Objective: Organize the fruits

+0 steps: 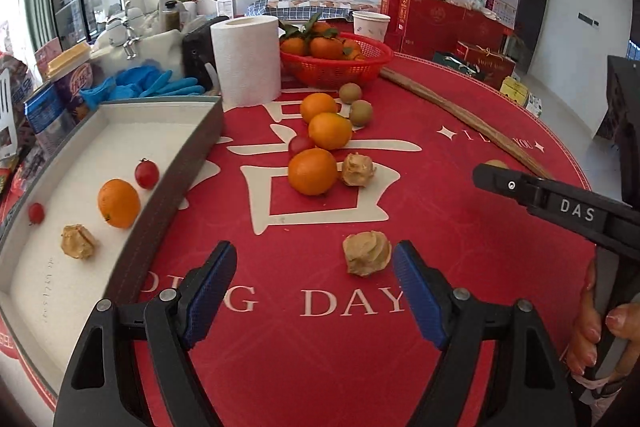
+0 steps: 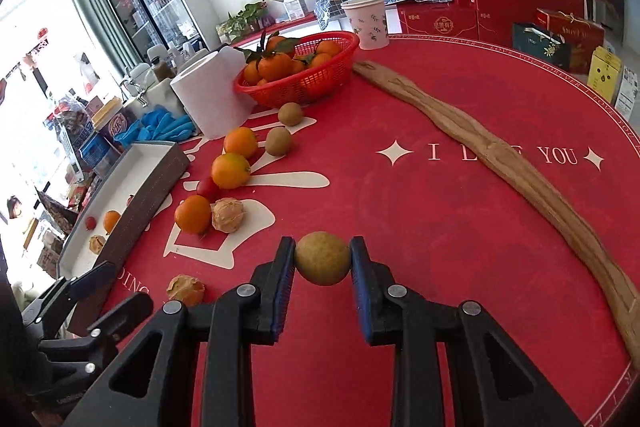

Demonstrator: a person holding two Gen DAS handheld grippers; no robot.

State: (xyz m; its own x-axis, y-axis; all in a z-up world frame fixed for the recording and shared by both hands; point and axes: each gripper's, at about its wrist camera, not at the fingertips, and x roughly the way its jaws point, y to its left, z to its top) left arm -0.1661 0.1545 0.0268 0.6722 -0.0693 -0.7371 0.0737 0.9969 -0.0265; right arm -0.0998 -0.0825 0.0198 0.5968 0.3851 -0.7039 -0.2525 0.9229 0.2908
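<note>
Clamped between the blue pads of the right gripper [image 2: 322, 263] sits a round brown-green fruit [image 2: 322, 258], a kiwi by the look of it, pinched at its widest line — a grip that probably keeps a smooth ball from squirting out. Whether it rests on the red tablecloth [image 2: 460, 211] or hangs just above it, I cannot tell.

Off at nine o'clock the left gripper [image 1: 316, 277] hangs with its jaws spread wide and nothing between them; a papery husked fruit [image 1: 367, 253] lies just beside its right pad [image 1: 416, 291], so that one seems the likely next target.

At ten o'clock from the left gripper lies the white tray [image 1: 168, 105], its long wall against the cloth. Inside, an orange [image 1: 119, 203], two cherry tomatoes [image 1: 146, 174] and another husked fruit [image 1: 78, 241] are spaced apart — apparently the sorting place, one spot per kind.

At twelve o'clock the unsorted cluster waits: three oranges [image 1: 313, 171], a tomato, a husked fruit and two more kiwis [image 1: 361, 112], with the red basket [image 1: 336, 67] of leafy tangerines behind.

My judgement: the held kiwi must travel left toward the tray, crossing over the left gripper, so a collision there is the risk.
</note>
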